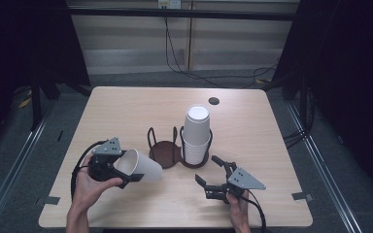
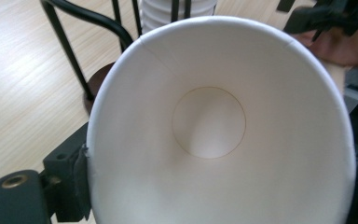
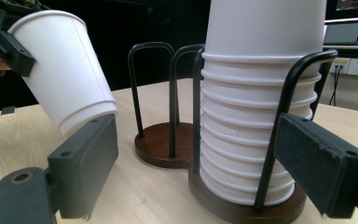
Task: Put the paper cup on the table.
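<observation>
The left gripper (image 1: 126, 171) is pinching the rim of a paper cup (image 1: 141, 166), tilted above the table beside the rack (image 1: 167, 151), which looks light and easily crushed, so a gentle rim grip is suiting it, while the right gripper (image 1: 210, 177) is resting with jaws spread

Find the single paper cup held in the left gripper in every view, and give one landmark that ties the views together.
High view: paper cup, lower left, on its side.
Left gripper view: paper cup, centre, its open mouth toward the camera.
Right gripper view: paper cup, upper left, tilted.
Shared landmark: stack of cups.
</observation>
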The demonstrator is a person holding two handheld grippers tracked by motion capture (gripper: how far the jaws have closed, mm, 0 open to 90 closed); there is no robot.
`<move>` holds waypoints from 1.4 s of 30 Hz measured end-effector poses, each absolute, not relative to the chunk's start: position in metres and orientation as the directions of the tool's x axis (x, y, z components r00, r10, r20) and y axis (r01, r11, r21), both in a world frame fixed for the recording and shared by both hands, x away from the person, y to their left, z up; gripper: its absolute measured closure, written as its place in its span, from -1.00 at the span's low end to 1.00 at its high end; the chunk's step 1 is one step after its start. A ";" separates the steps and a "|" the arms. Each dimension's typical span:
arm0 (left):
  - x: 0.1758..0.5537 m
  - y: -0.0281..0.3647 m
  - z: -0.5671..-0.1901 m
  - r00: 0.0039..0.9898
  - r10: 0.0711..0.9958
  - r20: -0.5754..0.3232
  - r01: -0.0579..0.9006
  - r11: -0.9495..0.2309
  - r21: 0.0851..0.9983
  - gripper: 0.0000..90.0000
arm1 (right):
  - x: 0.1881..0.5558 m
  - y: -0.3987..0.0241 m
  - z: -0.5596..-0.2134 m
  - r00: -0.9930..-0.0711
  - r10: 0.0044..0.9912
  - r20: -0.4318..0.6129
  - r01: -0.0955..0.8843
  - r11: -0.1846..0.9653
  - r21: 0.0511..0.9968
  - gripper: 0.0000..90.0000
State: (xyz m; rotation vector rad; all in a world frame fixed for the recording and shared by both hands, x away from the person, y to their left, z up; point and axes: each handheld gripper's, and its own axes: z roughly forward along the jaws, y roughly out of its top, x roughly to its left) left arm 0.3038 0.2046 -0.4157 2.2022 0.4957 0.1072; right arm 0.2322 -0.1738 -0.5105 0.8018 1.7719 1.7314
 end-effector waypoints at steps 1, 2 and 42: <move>0.305 0.204 -0.415 0.914 0.394 -0.095 0.322 -0.567 0.758 -0.74 | 0.232 -0.174 -0.511 -0.680 0.732 0.036 0.049 -0.003 0.999 -0.70; 0.306 0.204 -0.413 0.915 0.394 -0.082 0.319 -0.586 0.745 -0.74 | 0.232 -0.174 -0.511 -0.677 0.735 0.036 0.048 -0.004 0.999 -0.70; 0.392 0.184 -0.364 0.902 0.415 0.115 0.346 -0.858 0.379 -0.75 | 0.231 -0.176 -0.512 -0.687 0.726 0.030 0.025 -0.018 1.000 -0.69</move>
